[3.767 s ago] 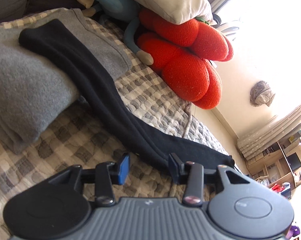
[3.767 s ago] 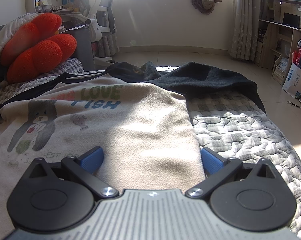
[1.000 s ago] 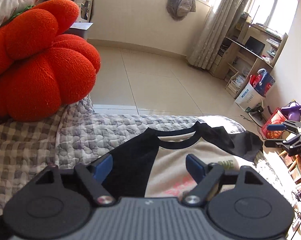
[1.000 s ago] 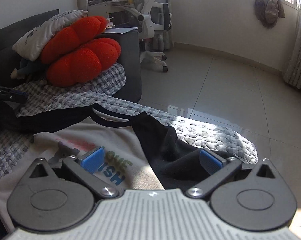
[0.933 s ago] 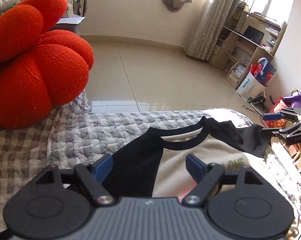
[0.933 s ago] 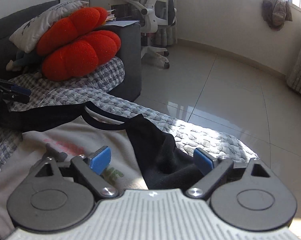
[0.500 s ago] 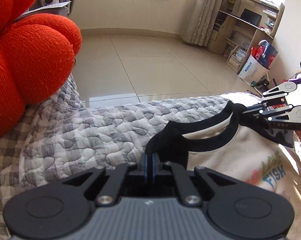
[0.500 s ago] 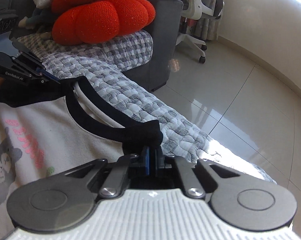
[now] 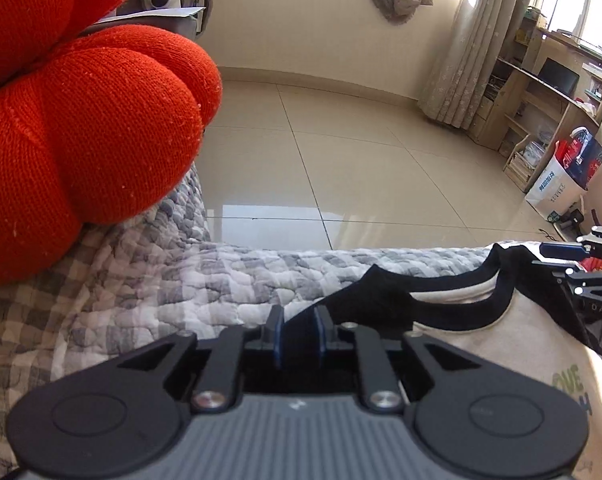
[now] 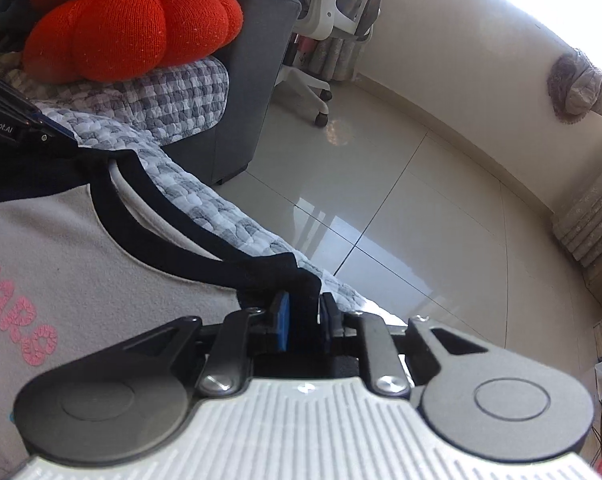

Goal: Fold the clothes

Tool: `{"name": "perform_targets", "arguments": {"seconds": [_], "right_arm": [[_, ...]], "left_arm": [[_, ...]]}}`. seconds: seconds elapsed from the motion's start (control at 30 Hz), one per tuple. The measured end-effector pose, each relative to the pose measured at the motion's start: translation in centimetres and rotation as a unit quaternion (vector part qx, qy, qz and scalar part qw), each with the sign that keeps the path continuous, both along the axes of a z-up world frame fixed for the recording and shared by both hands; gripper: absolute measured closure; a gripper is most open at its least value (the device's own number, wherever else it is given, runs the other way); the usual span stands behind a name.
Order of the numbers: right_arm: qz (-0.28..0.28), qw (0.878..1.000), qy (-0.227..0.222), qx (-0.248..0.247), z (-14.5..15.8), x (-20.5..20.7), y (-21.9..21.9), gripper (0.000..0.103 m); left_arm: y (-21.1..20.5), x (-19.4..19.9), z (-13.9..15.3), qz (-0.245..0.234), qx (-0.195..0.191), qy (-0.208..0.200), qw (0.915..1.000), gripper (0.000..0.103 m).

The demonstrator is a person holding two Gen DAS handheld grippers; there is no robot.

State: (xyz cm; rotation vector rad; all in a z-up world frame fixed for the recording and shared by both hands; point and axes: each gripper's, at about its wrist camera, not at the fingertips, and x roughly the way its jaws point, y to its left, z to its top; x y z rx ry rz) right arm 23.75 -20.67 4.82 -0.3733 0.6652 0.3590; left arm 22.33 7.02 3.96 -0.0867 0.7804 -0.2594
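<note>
A cream sweatshirt (image 9: 497, 352) with black sleeves, a black collar and printed letters lies on the quilted checked cover (image 9: 149, 280). My left gripper (image 9: 297, 336) is shut on its black left shoulder by the collar. My right gripper (image 10: 301, 320) is shut on the black right shoulder (image 10: 277, 276). The collar (image 10: 141, 200) is stretched between them. Each gripper shows in the other's view: the right one at the far right (image 9: 589, 280), the left one at the far left (image 10: 17, 128).
A big red knitted cushion (image 9: 81, 120) lies close on the left, also in the right wrist view (image 10: 129, 28). The cover's edge drops to a tiled floor (image 9: 341, 152) just beyond the collar. A grey sofa arm (image 10: 253, 80), an office chair (image 10: 333, 8) and shelves (image 9: 541, 92) stand beyond.
Both grippers came down over the sweatshirt's shoulders and shut on the black fabric. Since half a second ago the collar is pulled tauter and both views have tilted.
</note>
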Motion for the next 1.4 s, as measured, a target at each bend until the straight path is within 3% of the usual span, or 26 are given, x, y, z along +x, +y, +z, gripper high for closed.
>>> {"name": "perform_targets", "arguments": {"seconds": [0.07, 0.13, 0.2, 0.27, 0.33, 0.4, 0.5, 0.7, 0.73, 0.87, 0.97, 1.1, 1.2, 1.27, 1.33, 1.37, 1.4], "right_arm": [[-0.032, 0.998, -0.012, 0.053, 2.4, -1.3, -3.0, 0.036], [-0.074, 0.994, -0.006, 0.078, 3.5, -2.8, -6.8, 0.034], [-0.122, 0.987, 0.006, 0.101, 4.2, -4.1, -10.9, 0.034], [-0.191, 0.970, 0.033, 0.145, 3.8, -5.5, -15.7, 0.034], [-0.249, 0.944, 0.066, 0.206, 2.5, -6.7, -20.2, 0.034], [-0.295, 0.910, 0.089, 0.279, 0.5, -8.0, -23.8, 0.034], [-0.358, 0.842, 0.119, 0.386, -2.7, -10.0, -29.2, 0.034], [-0.405, 0.700, 0.179, 0.561, -9.6, -12.7, -34.5, 0.034], [-0.401, 0.686, 0.179, 0.580, -10.1, -12.7, -34.8, 0.034], [-0.358, 0.695, 0.168, 0.600, -7.8, -11.7, -34.9, 0.034], [-0.333, 0.735, 0.189, 0.560, -6.6, -10.4, -33.0, 0.036], [-0.348, 0.759, 0.195, 0.515, -7.6, -9.5, -30.6, 0.072], [-0.341, 0.780, 0.123, 0.509, -5.8, -10.0, -30.5, 0.083], [-0.321, 0.798, 0.054, 0.508, -3.0, -11.0, -30.6, 0.085], [-0.287, 0.837, -0.038, 0.465, 0.6, -12.5, -29.6, 0.088], [-0.272, 0.849, -0.067, 0.449, 1.7, -13.2, -29.3, 0.099], [-0.257, 0.858, -0.090, 0.435, 2.6, -13.9, -29.0, 0.103]], "left_arm": [[0.5, -1.2, 1.3, 0.017, -0.002, -0.015, 0.9997, 0.043], [0.5, -2.8, 2.6, 0.030, 0.016, -0.037, 0.9987, 0.031], [0.5, -4.5, 3.5, 0.035, 0.007, -0.048, 0.9982, 0.029], [0.6, -5.6, 3.8, 0.043, -0.015, -0.043, 0.9980, 0.019], [0.0, -6.2, 4.0, 0.044, -0.021, -0.037, 0.9981, 0.017], [-0.5, -6.6, 4.1, 0.045, -0.017, -0.032, 0.9983, 0.017], [-1.0, -6.9, 4.0, 0.057, -0.032, -0.020, 0.9977, 0.015], [-2.1, -7.2, 2.3, 0.078, -0.066, 0.013, 0.9946, 0.013], [-2.5, -7.3, 2.2, 0.079, -0.064, 0.015, 0.9948, 0.013], [-3.9, -7.7, 3.0, 0.068, -0.058, 0.007, 0.9960, 0.013], [-5.1, -7.8, 3.0, 0.069, -0.057, 0.009, 0.9959, 0.012], [-7.4, -8.0, 1.5, 0.052, -0.040, 0.030, 0.9974, 0.012], [-8.6, -8.1, 0.7, 0.041, -0.011, 0.034, 0.9985, 0.012], [-8.5, -8.2, 0.7, 0.040, -0.015, 0.032, 0.9986, 0.012], [-8.3, -8.3, 0.7, 0.040, -0.018, 0.031, 0.9986, 0.012], [-8.1, -8.5, 0.7, 0.041, -0.015, 0.031, 0.9986, 0.011], [-8.0, -8.7, 0.6, 0.042, -0.013, 0.032, 0.9986, 0.011]]}}
